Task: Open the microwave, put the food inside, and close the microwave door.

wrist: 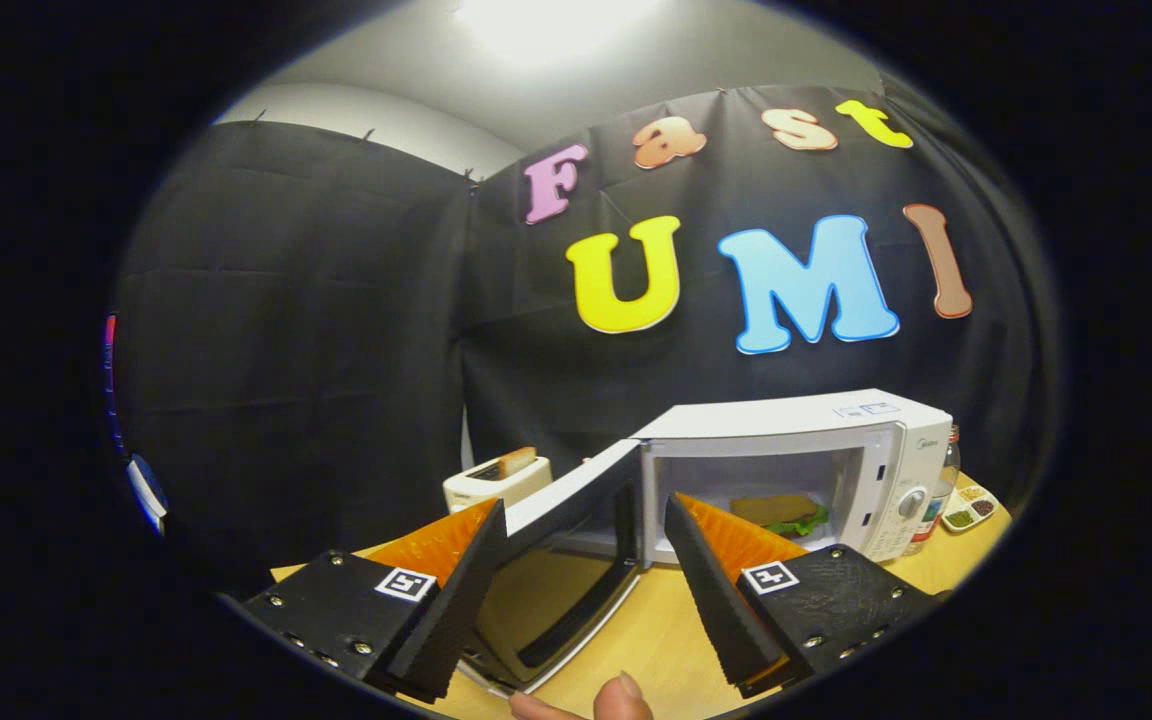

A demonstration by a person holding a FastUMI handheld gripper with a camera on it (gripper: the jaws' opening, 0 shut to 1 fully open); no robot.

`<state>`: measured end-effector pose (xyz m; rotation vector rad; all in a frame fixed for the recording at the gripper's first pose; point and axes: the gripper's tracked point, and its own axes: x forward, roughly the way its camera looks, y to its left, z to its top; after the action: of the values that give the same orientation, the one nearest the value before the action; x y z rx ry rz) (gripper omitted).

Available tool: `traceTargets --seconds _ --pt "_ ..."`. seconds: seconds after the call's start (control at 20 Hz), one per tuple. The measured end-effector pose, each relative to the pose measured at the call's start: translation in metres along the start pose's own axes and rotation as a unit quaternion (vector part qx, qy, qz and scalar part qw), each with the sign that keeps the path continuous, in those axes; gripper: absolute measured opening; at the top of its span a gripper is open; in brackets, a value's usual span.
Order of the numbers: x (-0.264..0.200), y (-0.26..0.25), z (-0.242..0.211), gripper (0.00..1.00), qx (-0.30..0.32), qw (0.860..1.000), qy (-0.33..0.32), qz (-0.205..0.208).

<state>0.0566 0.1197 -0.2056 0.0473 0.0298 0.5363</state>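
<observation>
The gripper (pixel 586 560) has screwed finger mounts bearing square coded markers and wedge-shaped pads.

Fisheye camera rides on the tongs (pixel 586 520), low over the table (pixel 666 630), facing forward and slightly up at the microwave (pixel 796 450) close ahead, its open door (pixel 556 560) between the spread fingers.
</observation>
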Motion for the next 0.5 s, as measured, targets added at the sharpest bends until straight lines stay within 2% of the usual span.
traceTargets --seconds 0.2,0.5 --pt "-0.032 0.068 -0.003 0.96 -0.008 0.998 -0.011 0.068" --pt "-0.041 0.141 -0.035 0.96 -0.026 0.992 -0.008 0.124"
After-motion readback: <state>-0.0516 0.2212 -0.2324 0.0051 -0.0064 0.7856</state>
